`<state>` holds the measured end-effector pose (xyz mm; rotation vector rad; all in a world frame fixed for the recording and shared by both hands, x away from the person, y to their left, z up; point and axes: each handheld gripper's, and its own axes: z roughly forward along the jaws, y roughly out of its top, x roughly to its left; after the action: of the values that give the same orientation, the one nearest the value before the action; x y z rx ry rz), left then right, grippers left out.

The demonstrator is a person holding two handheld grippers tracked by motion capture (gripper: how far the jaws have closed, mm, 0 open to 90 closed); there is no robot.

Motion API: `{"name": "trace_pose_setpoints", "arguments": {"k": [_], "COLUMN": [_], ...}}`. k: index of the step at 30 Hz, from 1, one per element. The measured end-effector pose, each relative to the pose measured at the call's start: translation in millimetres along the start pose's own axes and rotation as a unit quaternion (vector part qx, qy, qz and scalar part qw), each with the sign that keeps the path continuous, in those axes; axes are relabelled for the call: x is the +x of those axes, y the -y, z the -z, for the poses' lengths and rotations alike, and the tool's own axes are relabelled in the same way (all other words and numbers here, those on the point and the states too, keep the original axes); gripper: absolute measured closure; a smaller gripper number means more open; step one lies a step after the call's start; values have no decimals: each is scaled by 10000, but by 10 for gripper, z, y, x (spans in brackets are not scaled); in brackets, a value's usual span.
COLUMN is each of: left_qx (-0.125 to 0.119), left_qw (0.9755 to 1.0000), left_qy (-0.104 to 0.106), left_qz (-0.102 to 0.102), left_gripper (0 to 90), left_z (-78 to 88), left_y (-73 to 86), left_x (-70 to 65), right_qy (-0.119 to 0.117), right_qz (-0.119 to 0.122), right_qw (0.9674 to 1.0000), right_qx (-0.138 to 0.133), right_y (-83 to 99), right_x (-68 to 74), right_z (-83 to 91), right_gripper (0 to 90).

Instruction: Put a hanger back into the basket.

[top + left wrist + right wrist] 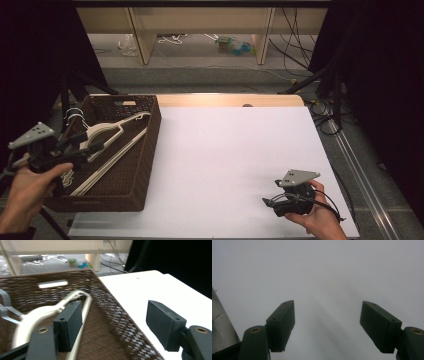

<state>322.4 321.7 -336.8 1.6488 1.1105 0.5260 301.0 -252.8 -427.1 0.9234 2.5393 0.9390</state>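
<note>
A dark brown woven basket [152,145] stands on the left part of the white table [225,160]. Several cream hangers [107,130] lie in it, their metal hooks [74,116] at its far left. My left gripper [90,142] hovers open over the basket's left side. In the left gripper view its jaws stand wide apart, one over a hanger [37,313], the other past the basket wall [110,305] above the table [150,287]. My right gripper [270,205] is open, low over the table's front right, nothing between its jaws [327,325].
Bare white table [324,272] stretches between the basket and the right gripper. Wooden shelf legs [142,40] and loose cables [295,55] are on the floor beyond the far edge. Black curtains flank both sides. A grey textured surface [222,325] lies beyond the table's edge.
</note>
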Motion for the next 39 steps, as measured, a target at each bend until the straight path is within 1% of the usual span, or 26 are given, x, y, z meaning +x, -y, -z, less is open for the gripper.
{"name": "trace_pose_setpoints", "arguments": {"k": [2, 4, 6, 7, 8, 9, 11, 13, 15, 17, 18, 20, 22, 23, 24, 26, 28, 29, 30, 33, 34, 35, 36, 37, 38, 39], "left_qx": [-4, 83, -37, -59, -143, -191, -186, -208, -135, -153, -203, -230, -247, -228, -266, -237, -256, -281, -272, -331, -354, -294, -277, -233, -220, -182], "left_qw": [9999, 9996, 9993, 9988, 9983, 9980, 9974, 9968, 9960, 9953, 9945, 9936, 9925, 9925, 9918, 9909, 9902, 9899, 9901, 9886, 9884, 9886, 9877, 9885, 9880, 9879], "left_qy": [97, 193, 338, 421, 492, 554, 670, 738, 816, 880, 957, 1035, 1115, 1124, 1151, 1248, 1265, 1308, 1306, 1354, 1363, 1359, 1406, 1373, 1400, 1404], "left_qz": [-46, -197, -172, -236, -260, -242, -214, -247, -326, -366, -367, -401, -433, -424, -479, -450, -525, -461, -433, -572, -564, -574, -628, -593, -621, -626], "left_gripper": [282, 277, 271, 269, 269, 270, 269, 269, 267, 267, 267, 267, 264, 259, 258, 245, 233, 228, 217, 201, 197, 196, 195, 191, 184, 176], "left_z": [-68, -129, -212, -247, -283, -319, -380, -433, -467, -500, -517, -542, -573, -590, -607, -641, -666, -680, -682, -695, -704, -707, -720, -723, -732, -737], "left_y": [45, 79, 118, 130, 146, 164, 190, 211, 218, 236, 248, 274, 311, 334, 353, 388, 415, 429, 438, 472, 495, 516, 536, 560, 581, 609], "left_x": [-135, -268, -412, -472, -529, -582, -674, -756, -827, -900, -933, -994, -1054, -1084, -1102, -1137, -1158, -1174, -1187, -1223, -1243, -1262, -1271, -1285, -1291, -1301], "right_qy": [29, 13, 29, 28, 25, 32, 28, 23, 31, 28, 30, 31, 59, 23, 52, 41, 73, 66, 63, 90, 103, 59, 68, 84, 119, 77], "right_qz": [-17, -41, -73, -85, -85, -73, -61, -72, -98, -165, -160, -147, -136, -193, -219, -225, -213, -163, -206, -228, -262, -271, -272, -283, -272, -305], "right_qw": [10000, 9999, 9997, 9996, 9996, 9995, 9995, 9993, 9992, 9990, 9988, 9986, 9979, 9978, 9975, 9971, 9963, 9959, 9956, 9946, 9942, 9940, 9937, 9935, 9933, 9932], "right_qx": [-67, -153, -239, -261, -278, -290, -313, -357, -394, -425, -462, -514, -636, -627, -663, -727, -834, -888, -908, -1004, -1040, -1062, -1088, -1103, -1119, -1122], "right_y": [-12, -18, -20, -23, -26, -29, -36, -43, -46, -48, -48, -50, -56, -57, -56, -58, -59, -60, -60, -53, -48, -45, -41, -37, -30, -26], "right_x": [-5, -8, -8, -10, -13, -15, -14, -17, -23, -21, -23, -22, -27, -21, -17, -15, -19, -28, -25, -23, -20, -21, -20, -16, -15, -9], "right_z": [4, 6, 4, 5, 5, 2, 1, 1, 6, 11, 11, 13, 12, 19, 22, 31, 40, 43, 52, 68, 76, 77, 79, 83, 91, 96], "right_gripper": [291, 289, 287, 284, 280, 274, 271, 270, 267, 266, 261, 247, 237, 233, 232, 218, 212, 207, 203, 197, 197, 196, 196, 196, 196, 196]}}
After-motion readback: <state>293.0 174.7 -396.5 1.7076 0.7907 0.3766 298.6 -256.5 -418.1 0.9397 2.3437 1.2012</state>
